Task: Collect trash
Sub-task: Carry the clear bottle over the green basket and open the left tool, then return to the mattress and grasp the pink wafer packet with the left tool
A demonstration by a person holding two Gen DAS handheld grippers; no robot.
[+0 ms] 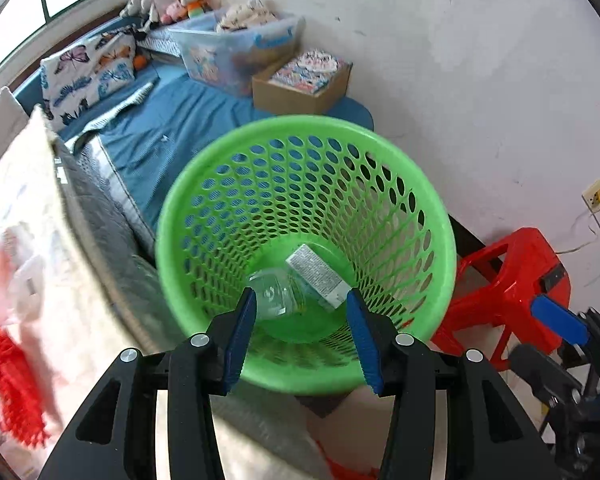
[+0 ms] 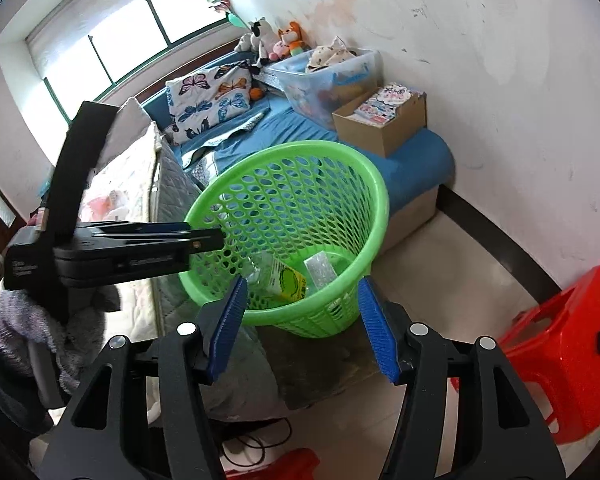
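Note:
A green perforated trash basket [image 1: 228, 184] stands on the floor beside the bed; it also shows in the right wrist view [image 2: 340, 168]. Inside lie a clear plastic bottle [image 1: 276, 296] and a small silvery box [image 1: 318, 272], also seen from the right as the bottle [image 2: 284, 278] with a yellow-green label and the box [image 2: 320, 270]. My left gripper [image 1: 302, 334] is open and empty, right above the basket's near rim. From the right it shows [image 2: 204, 240] at the basket's left rim. My right gripper [image 2: 302, 324] is open and empty, in front of the basket.
A bed with a blue sheet [image 2: 284, 128] lies behind the basket, holding a butterfly pillow [image 2: 208, 96], a plastic bin [image 2: 328, 76] and a cardboard box [image 2: 384, 120]. A red plastic stool [image 2: 560, 344] stands to the right. Cables [image 2: 256, 444] lie on the floor.

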